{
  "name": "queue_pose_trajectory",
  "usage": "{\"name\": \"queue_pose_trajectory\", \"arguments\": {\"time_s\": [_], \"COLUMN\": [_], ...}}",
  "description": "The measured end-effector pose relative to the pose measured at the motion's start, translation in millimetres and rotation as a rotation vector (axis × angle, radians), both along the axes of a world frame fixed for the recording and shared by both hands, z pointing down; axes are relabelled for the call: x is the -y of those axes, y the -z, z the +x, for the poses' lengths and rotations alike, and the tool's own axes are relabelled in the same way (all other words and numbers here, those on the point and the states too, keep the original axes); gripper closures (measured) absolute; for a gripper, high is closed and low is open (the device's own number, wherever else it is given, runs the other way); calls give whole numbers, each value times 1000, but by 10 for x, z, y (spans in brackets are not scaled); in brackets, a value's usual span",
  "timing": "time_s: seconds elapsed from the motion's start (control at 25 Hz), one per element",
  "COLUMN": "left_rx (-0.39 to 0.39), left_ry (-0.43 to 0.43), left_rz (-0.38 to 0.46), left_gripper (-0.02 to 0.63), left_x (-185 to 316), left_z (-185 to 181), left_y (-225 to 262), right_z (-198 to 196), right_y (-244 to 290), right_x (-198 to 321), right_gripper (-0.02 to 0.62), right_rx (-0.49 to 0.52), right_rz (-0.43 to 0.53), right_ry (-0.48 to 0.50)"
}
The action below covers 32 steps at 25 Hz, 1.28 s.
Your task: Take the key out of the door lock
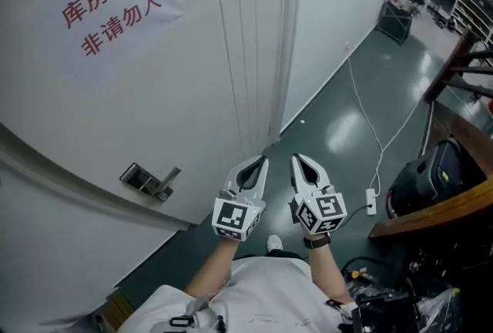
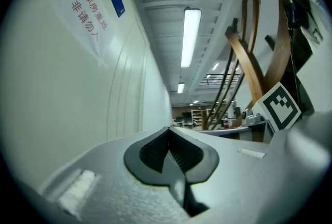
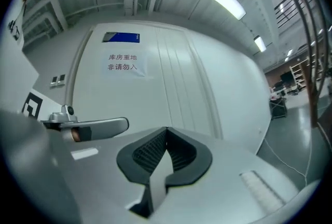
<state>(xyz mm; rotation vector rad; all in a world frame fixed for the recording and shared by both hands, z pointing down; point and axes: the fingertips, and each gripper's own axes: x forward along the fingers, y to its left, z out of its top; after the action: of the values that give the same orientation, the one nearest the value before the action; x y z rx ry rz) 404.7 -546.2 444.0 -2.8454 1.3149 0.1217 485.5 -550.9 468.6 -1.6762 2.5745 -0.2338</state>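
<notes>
Door lock — left tool, right tool closed, empty, apart from it.

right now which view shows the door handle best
The right gripper view: the handle is large, side-on and unblocked. The head view shows the handle small, from above. The left gripper view misses it.

A white wall meets a glossy grey floor under a ceiling strip light, perhaps shelving beyond.
</notes>
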Motion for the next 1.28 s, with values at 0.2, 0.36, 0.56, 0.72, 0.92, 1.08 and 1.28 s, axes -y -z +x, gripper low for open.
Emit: {"name": "queue_pose_trajectory", "arguments": {"time_s": [0.2,0.36,0.56,0.72,0.92,1.08,1.28], "left_rx": [16,26,42,61,86,83,51], "left_ry": [318,629,855,975,1086,1098,1068], "left_rz": [-11,-51,-69,-83,-101,-123,-117], "left_gripper": [604,604,604,604,604,604,440], "left_x": [234,30,-386,-658,-935,-1000,-892], "left_z": [-824,-1692,-2480,-2977,-3644,-4123,-4540], "left_y": [0,-104,-153,-176,-268,-314,-392], "right_z": [-797,-1611,-2542,-3094,-3513,-3697,-3772], "right_y": [7,-137,-276,-315,-411,-483,-706], "right_x": [512,512,92,-168,-265,-231,-277], "right_gripper": [589,589,589,589,589,589,589], "right_rx": [-25,-15,-4,17,-8,-28,-83], "right_rz": [30,-3,-38,-61,-76,-94,-137], "right_ry": [311,580,830,938,999,997,984]}}
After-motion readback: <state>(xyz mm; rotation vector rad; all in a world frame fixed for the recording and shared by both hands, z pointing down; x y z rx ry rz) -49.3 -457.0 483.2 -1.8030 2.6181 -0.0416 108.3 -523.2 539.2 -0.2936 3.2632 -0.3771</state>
